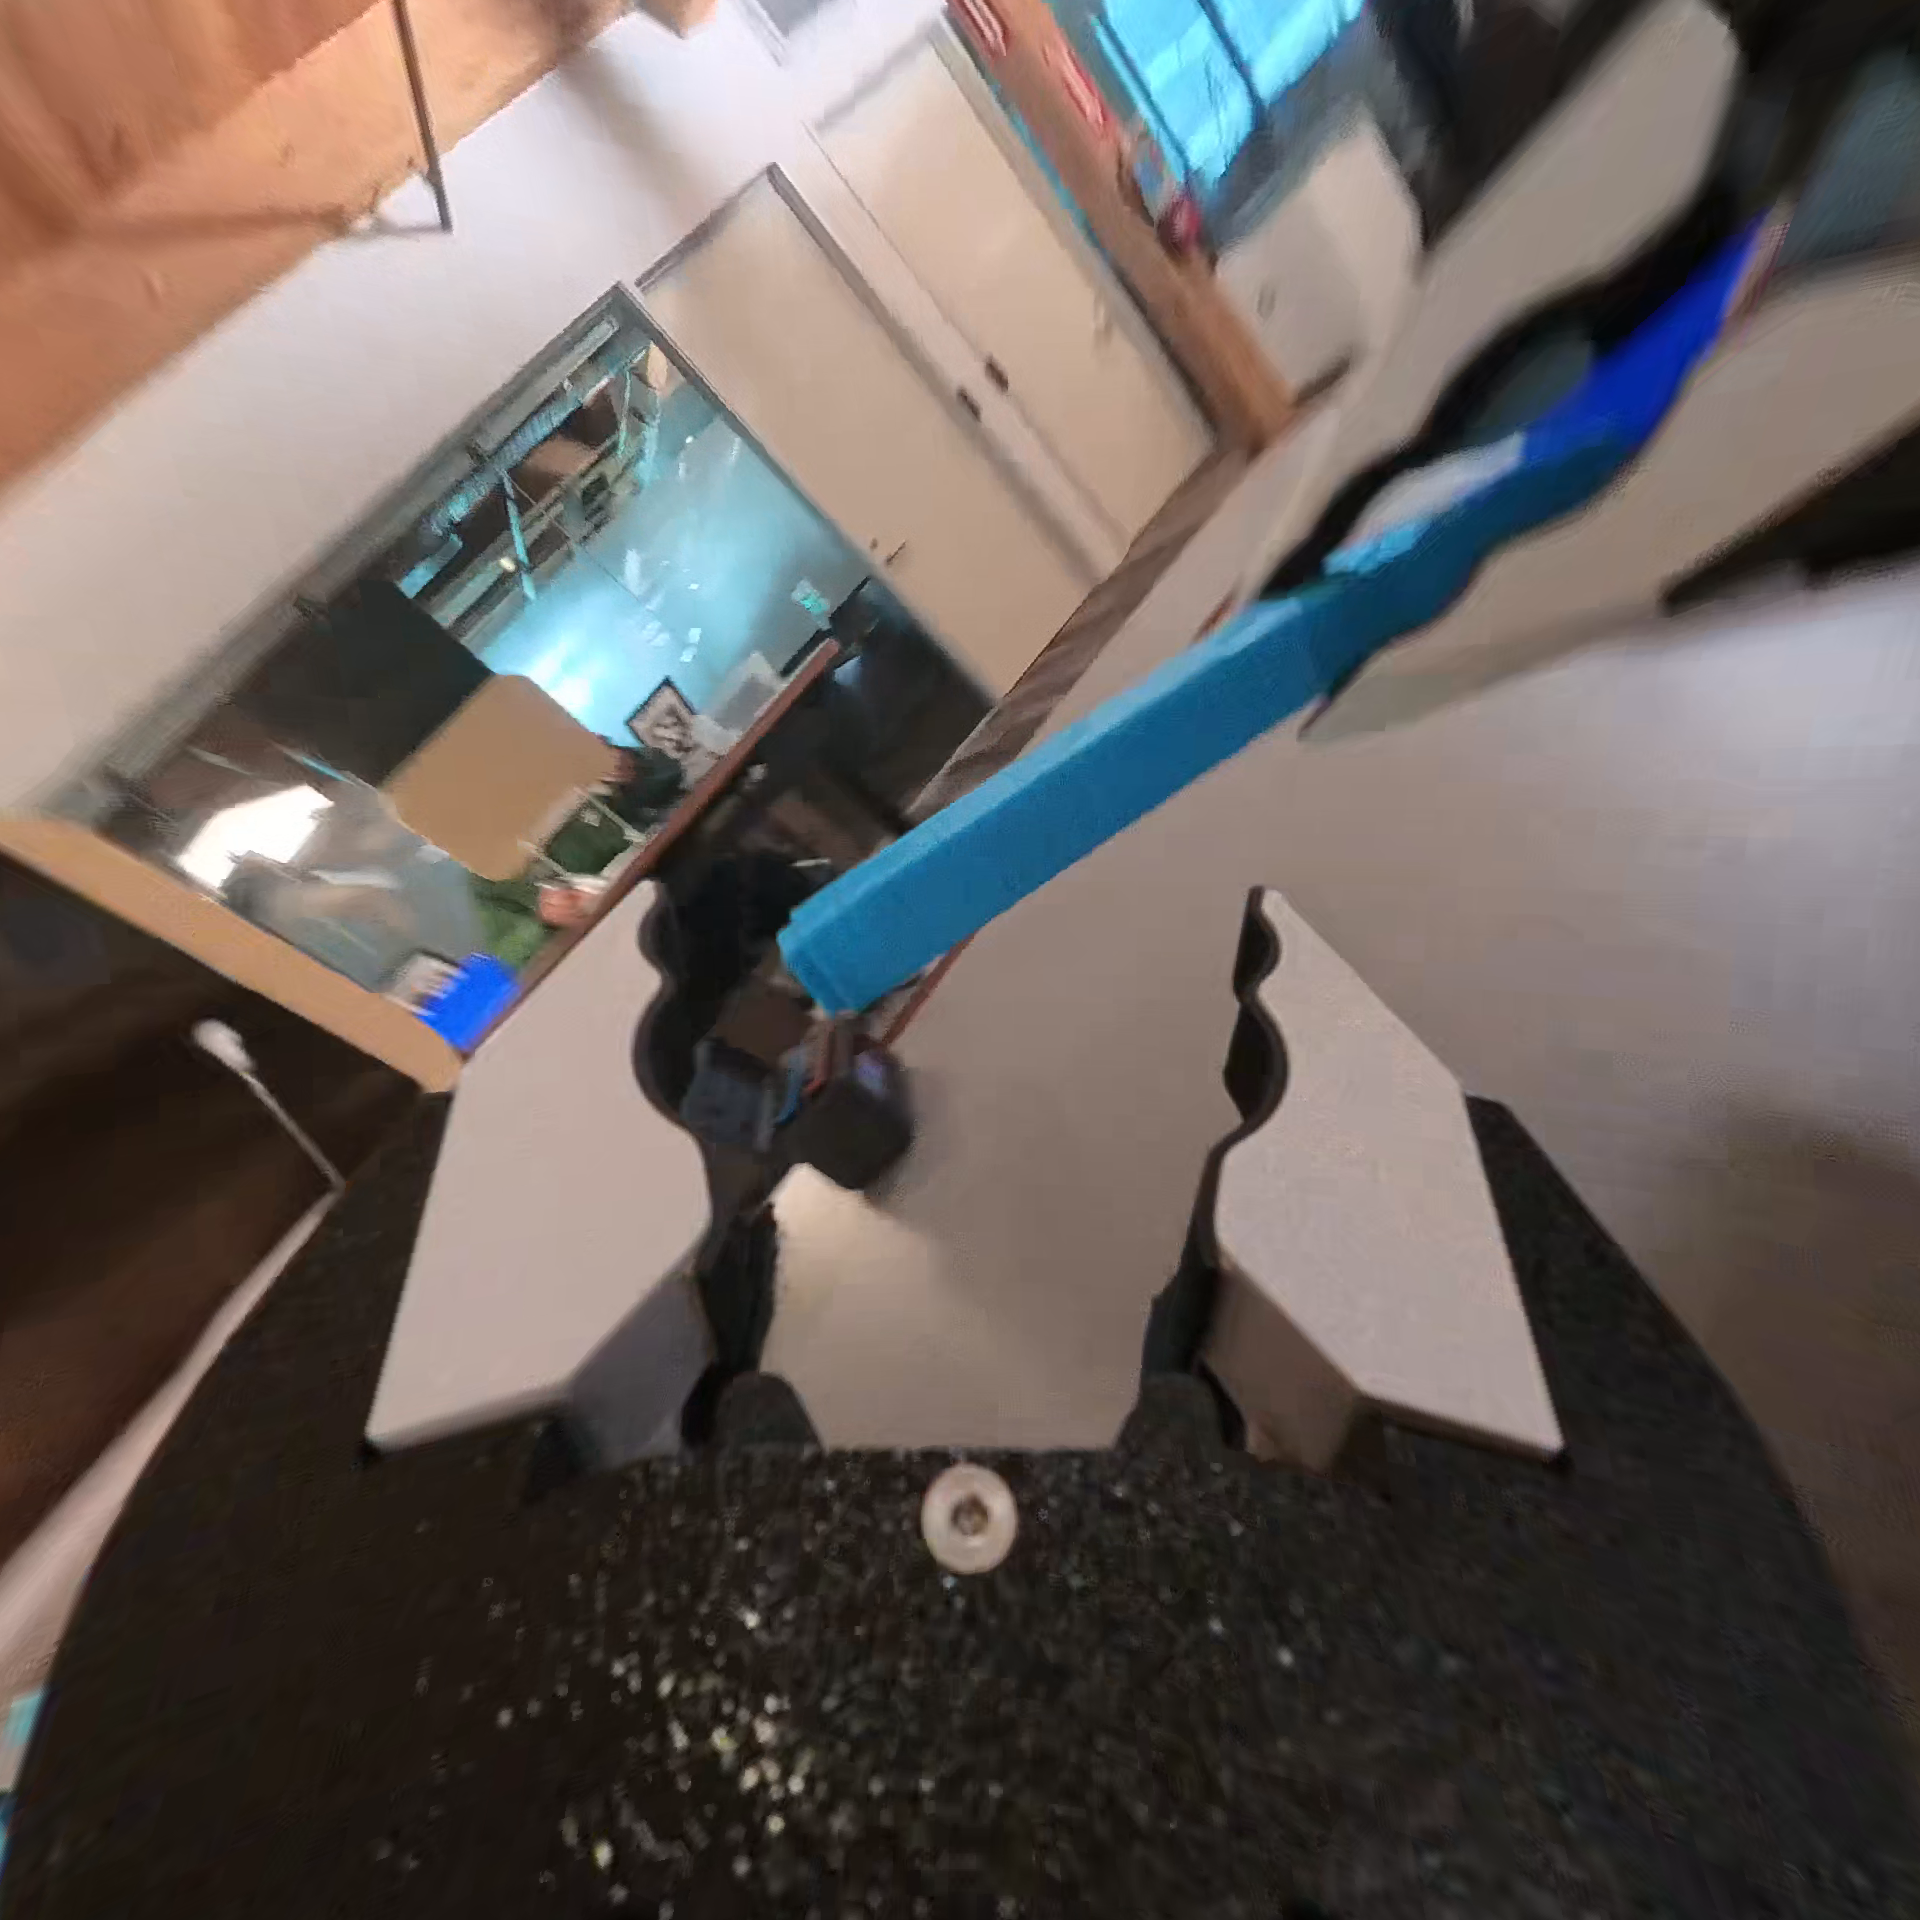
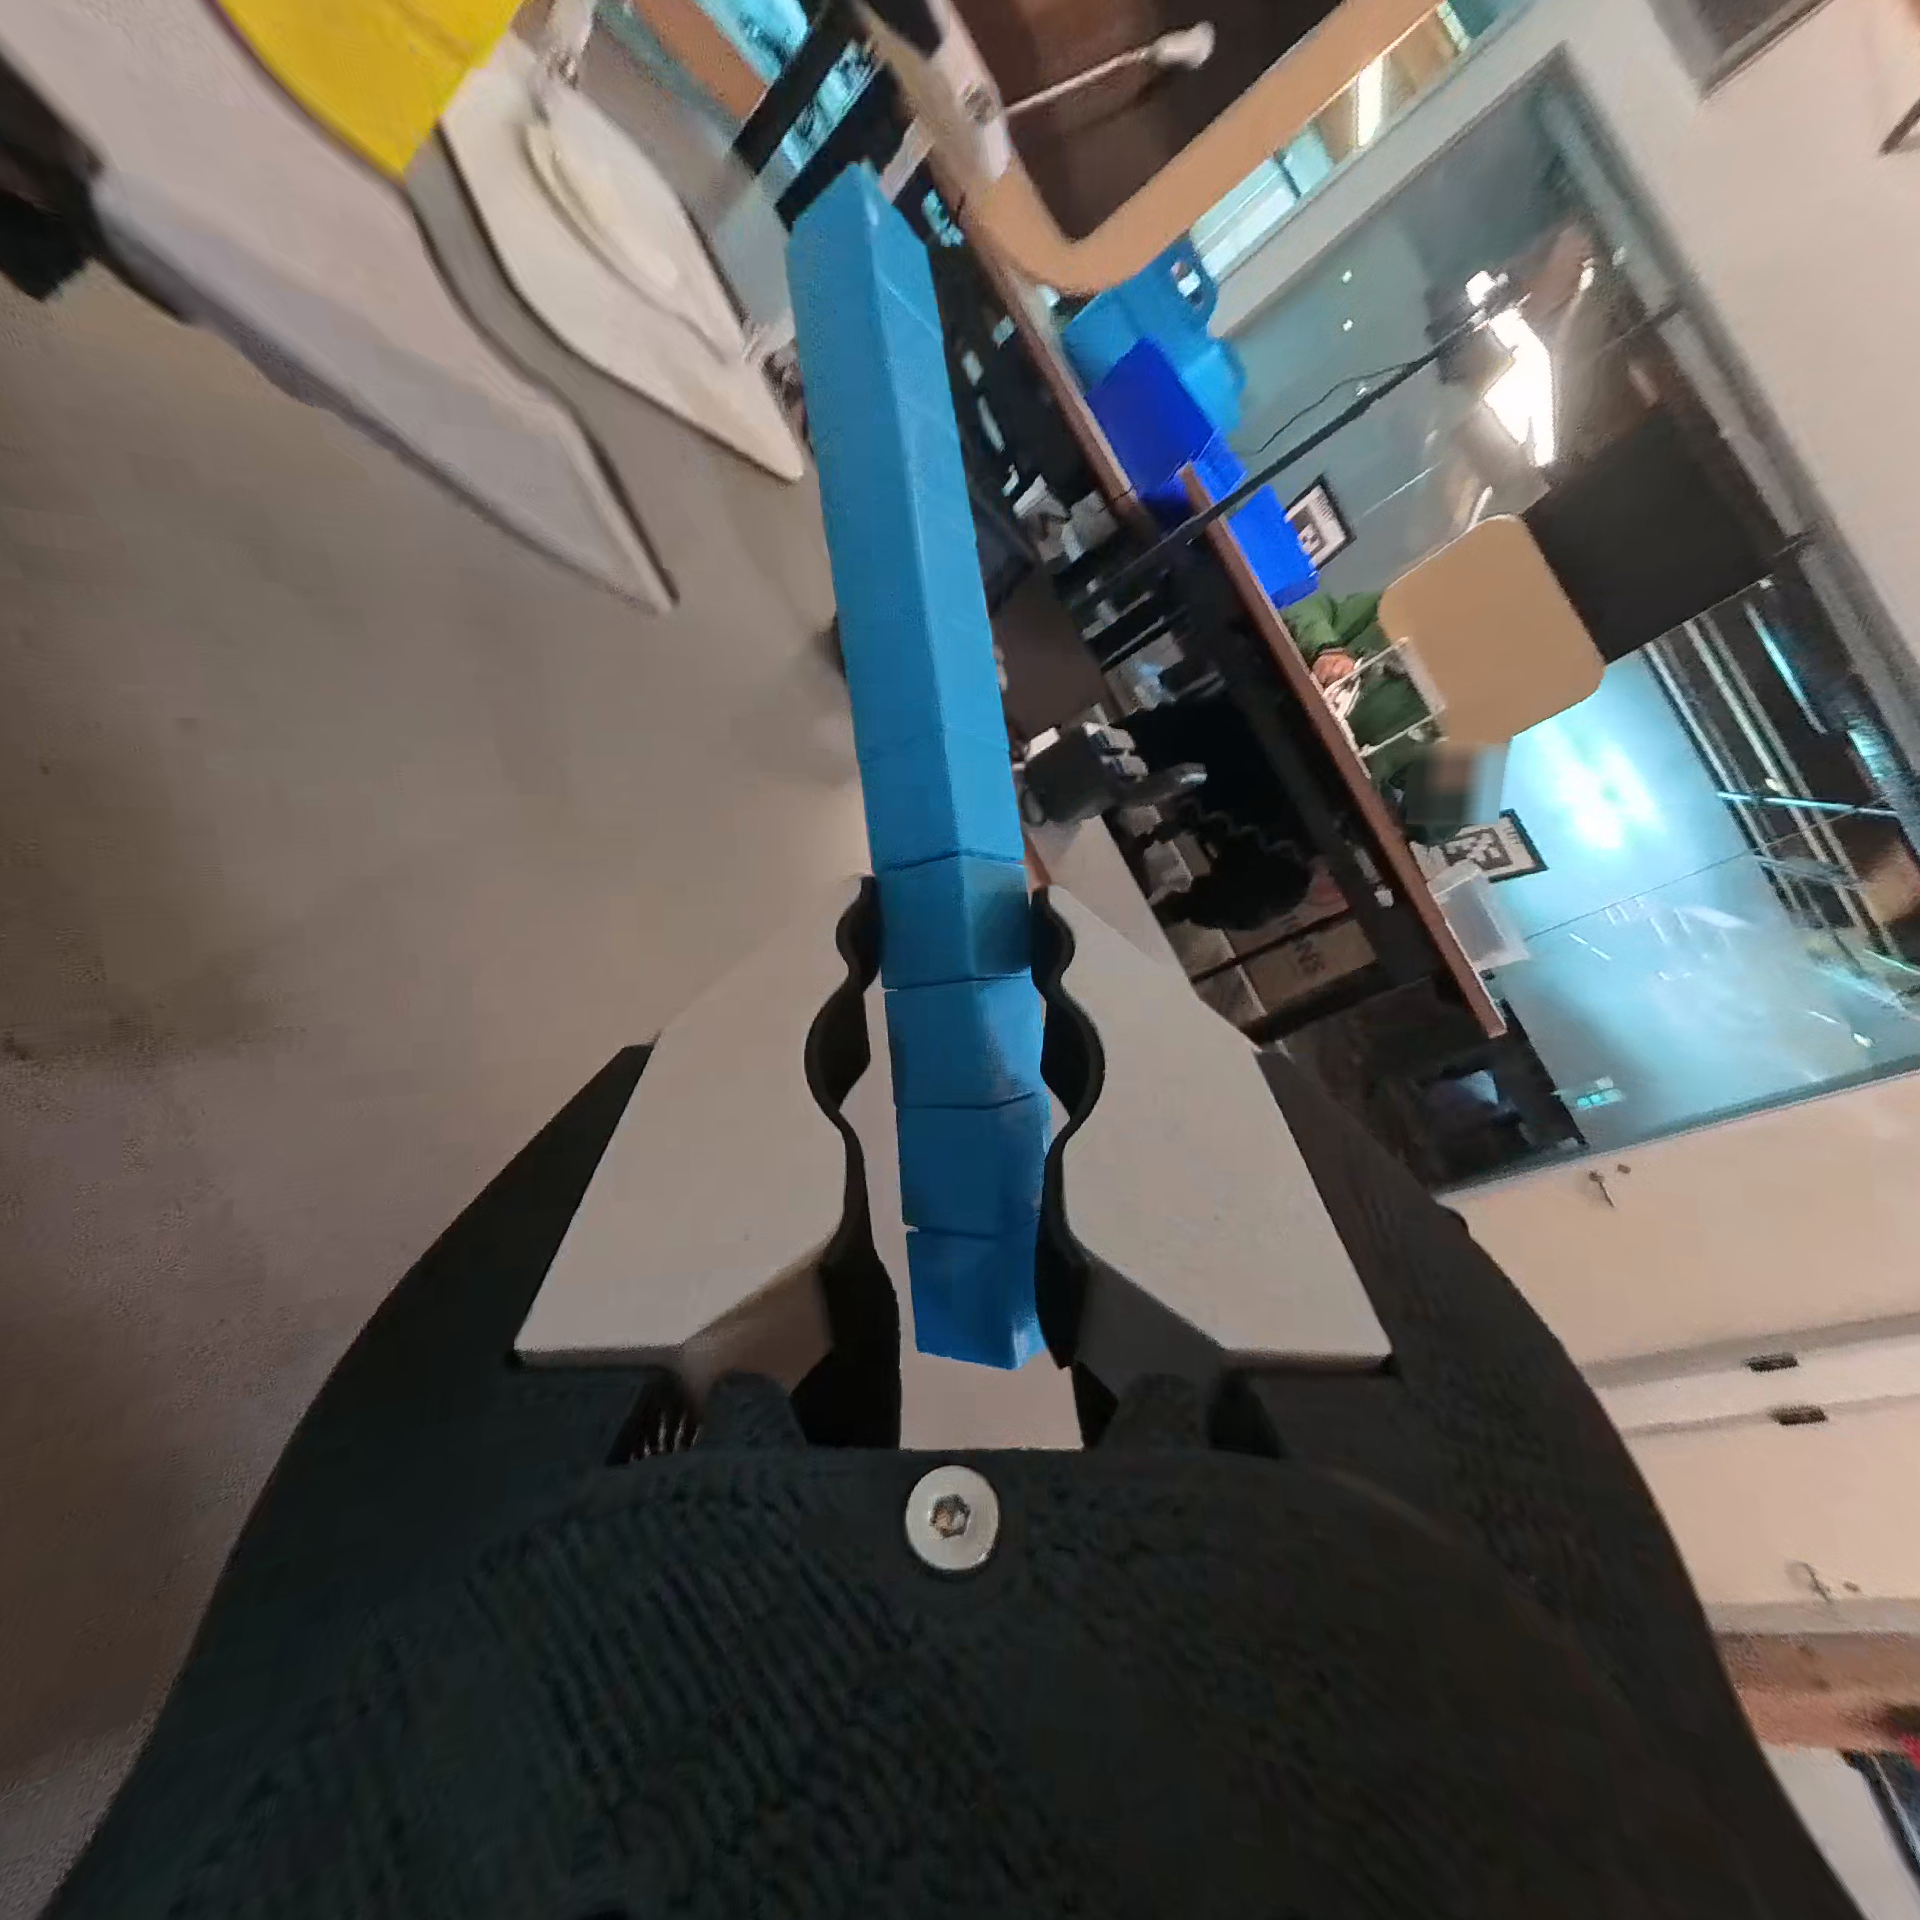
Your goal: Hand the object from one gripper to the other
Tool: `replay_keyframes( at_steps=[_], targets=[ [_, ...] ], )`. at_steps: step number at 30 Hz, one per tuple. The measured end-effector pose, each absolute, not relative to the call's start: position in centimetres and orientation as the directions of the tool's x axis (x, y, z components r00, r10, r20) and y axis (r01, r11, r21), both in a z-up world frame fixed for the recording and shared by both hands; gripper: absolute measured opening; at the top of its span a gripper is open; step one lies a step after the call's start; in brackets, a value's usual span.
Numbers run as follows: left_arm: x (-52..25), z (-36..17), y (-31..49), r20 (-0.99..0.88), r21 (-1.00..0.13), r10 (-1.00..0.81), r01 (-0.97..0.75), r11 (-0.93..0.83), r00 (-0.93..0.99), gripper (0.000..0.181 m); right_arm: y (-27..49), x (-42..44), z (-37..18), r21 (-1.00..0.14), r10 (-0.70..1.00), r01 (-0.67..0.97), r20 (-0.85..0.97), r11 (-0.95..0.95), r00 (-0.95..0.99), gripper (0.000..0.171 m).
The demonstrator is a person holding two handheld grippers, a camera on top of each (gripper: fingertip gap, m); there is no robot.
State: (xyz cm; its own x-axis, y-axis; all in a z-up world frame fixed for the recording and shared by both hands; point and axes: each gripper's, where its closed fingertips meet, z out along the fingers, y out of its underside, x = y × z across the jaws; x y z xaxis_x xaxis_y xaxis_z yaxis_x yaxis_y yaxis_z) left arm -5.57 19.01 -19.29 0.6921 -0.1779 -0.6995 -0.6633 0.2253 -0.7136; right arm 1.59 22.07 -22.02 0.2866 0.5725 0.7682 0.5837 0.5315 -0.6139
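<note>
A long blue bar made of joined cubes (image 2: 914,582) is clamped at its near end in my right gripper (image 2: 951,904), which is shut on it. The bar points away from that gripper. In the left wrist view the same blue bar (image 1: 1060,810) slants down from the right gripper (image 1: 1382,613) at the upper right. Its free end hangs just above and between the tips of my left gripper (image 1: 956,925). The left gripper is open and empty, not touching the bar. In the right wrist view, part of the left gripper (image 2: 312,312) shows blurred at the upper left.
A pale tabletop (image 1: 1558,935) lies behind the bar. Blue bins (image 2: 1164,374) sit on a far desk edge, with a seated person in green (image 2: 1361,665) beyond. White cabinets (image 1: 997,312) and a glass partition (image 1: 582,582) stand behind. A yellow thing (image 2: 353,62) is at the upper left.
</note>
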Motion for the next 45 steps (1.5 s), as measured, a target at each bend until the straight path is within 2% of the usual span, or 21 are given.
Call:
replay_keyframes(
  at_steps=[3,5,7,8,10,12,14,17,20,22,24,29,32,35,42,44,45],
  targets=[
    [-4.6,-21.4,19.4,-0.907,-0.421,-0.087,-0.883,0.206,0.412,0.093,21.5,1.0,-23.1,-0.595,0.599,0.599,0.767,0.535,0.227,0.028],
    [-4.3,-22.2,19.7,-0.966,-0.255,-0.015,-0.950,0.181,0.257,0.076,20.7,0.5,-23.7,-0.591,0.622,0.589,0.761,0.551,0.181,0.027],
    [-4.1,-22.3,19.7,-0.984,-0.160,0.048,-0.972,0.169,0.171,0.049,20.0,0.1,-23.9,-0.580,0.624,0.579,0.767,0.573,0.150,0.027],
    [-4.0,-22.2,19.7,-0.986,-0.141,0.066,-0.976,0.168,0.153,0.025,19.9,0.0,-23.7,-0.573,0.611,0.574,0.777,0.586,0.152,0.028],
    [-4.2,-22.4,19.9,-0.981,-0.188,0.032,-0.972,0.142,0.194,0.022,20.4,0.0,-22.4,-0.524,0.502,0.567,0.839,0.636,0.211,0.032],
    [-4.5,-22.7,20.0,-0.934,-0.356,-0.080,-0.926,0.124,0.348,0.020,20.8,0.3,-19.8,-0.409,0.275,0.573,0.911,0.710,0.308,0.052],
    [-4.9,-22.7,20.1,-0.836,-0.541,-0.167,-0.837,0.085,0.523,0.019,19.8,0.7,-17.7,-0.280,0.078,0.559,0.931,0.781,0.358,0.065],
    [-5.1,-23.4,20.0,-0.553,-0.805,-0.348,-0.594,-0.011,0.757,0.020,18.0,1.2,-15.5,-0.180,-0.072,0.531,0.905,0.828,0.419,0.067],
    [-4.2,-23.4,19.4,-0.166,-0.956,-0.516,-0.265,-0.124,0.841,0.020,18.2,1.2,-15.6,-0.145,-0.105,0.550,0.911,0.822,0.398,0.078],
    [-3.1,-23.0,18.6,0.070,-0.974,-0.619,-0.080,-0.212,0.782,0.019,18.8,1.0,-16.4,-0.103,-0.128,0.580,0.930,0.808,0.344,0.080],
    [-2.1,-23.1,17.7,0.253,-0.946,-0.683,0.026,-0.324,0.685,0.019,19.2,0.7,-17.4,-0.055,-0.149,0.604,0.947,0.795,0.283,0.085],
    [0.2,-24.4,15.2,0.576,-0.788,-0.688,0.075,-0.611,0.441,0.019,18.4,-0.5,-19.3,0.031,-0.163,0.581,0.971,0.814,0.177,0.084],
    [1.3,-24.3,13.5,0.635,-0.749,-0.701,0.034,-0.662,0.325,0.019,18.5,-0.7,-20.1,0.072,-0.180,0.590,0.976,0.804,0.125,0.063],
    [1.6,-24.8,13.0,0.648,-0.734,-0.700,0.002,-0.679,0.300,0.019,18.6,-0.5,-20.2,0.072,-0.169,0.591,0.979,0.804,0.110,0.038],
    [1.7,-23.2,12.1,0.688,-0.720,-0.705,0.042,-0.692,0.175,0.020,18.0,-0.5,-20.0,-0.074,-0.004,0.539,0.990,0.839,0.144,0.034],
    [1.5,-22.6,12.9,0.653,-0.755,-0.730,0.098,-0.648,0.200,0.022,18.5,-0.4,-20.0,-0.114,0.030,0.557,0.987,0.823,0.158,0.033],
    [1.3,-21.8,13.7,0.626,-0.779,-0.746,0.150,-0.609,0.227,0.032,18.7,-0.4,-20.1,-0.146,0.061,0.563,0.984,0.813,0.167,0.031]
  ],
)
